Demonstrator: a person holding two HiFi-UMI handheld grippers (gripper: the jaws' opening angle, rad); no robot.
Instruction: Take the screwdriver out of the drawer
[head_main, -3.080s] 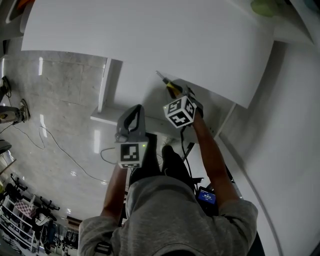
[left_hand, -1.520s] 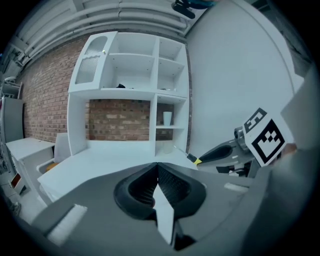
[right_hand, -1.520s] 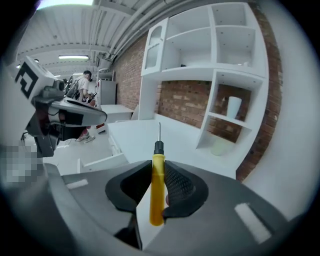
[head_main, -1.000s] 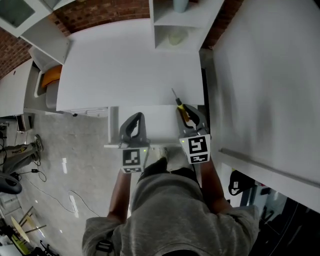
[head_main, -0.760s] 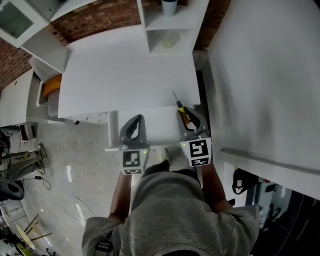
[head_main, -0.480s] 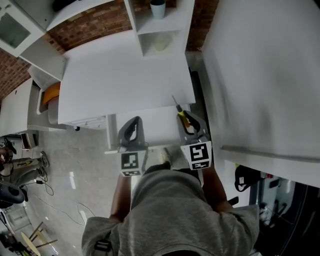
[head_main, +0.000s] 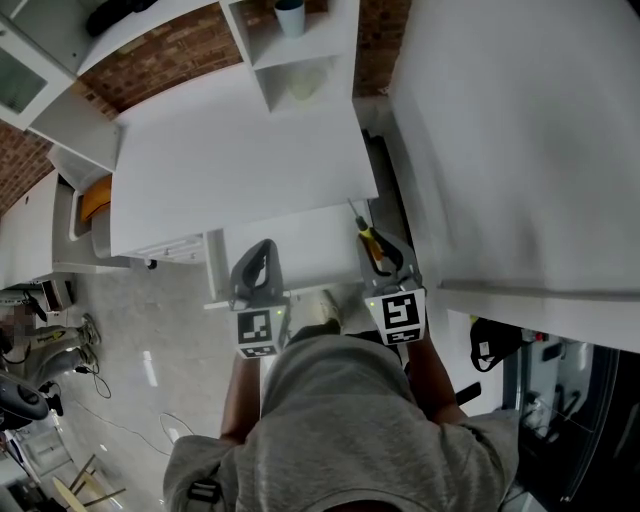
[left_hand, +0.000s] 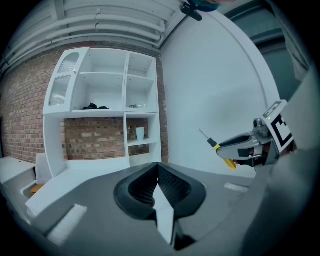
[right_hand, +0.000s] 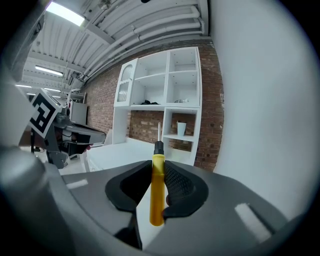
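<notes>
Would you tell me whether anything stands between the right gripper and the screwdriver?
Nothing visible does: the right gripper is closed on the screwdriver, pads pressing on its yellow handle, with the tip pointing ahead.

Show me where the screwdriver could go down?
The white tabletop is bare from the shelf unit down to the drawer. The drawer floor looks bare too. It's crowded at the drawer's front, by the left hand-held gripper and the right hand-held gripper holding the screwdriver.

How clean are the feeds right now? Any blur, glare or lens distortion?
Head view: soft, the white surface at right washed out, though the screwdriver reads clearly. Left gripper view: strong fisheye, dark corners, shelf unit bowed, bluish cast. Right gripper view: same fisheye; the ceiling light glares, the screwdriver is sharp.
</notes>
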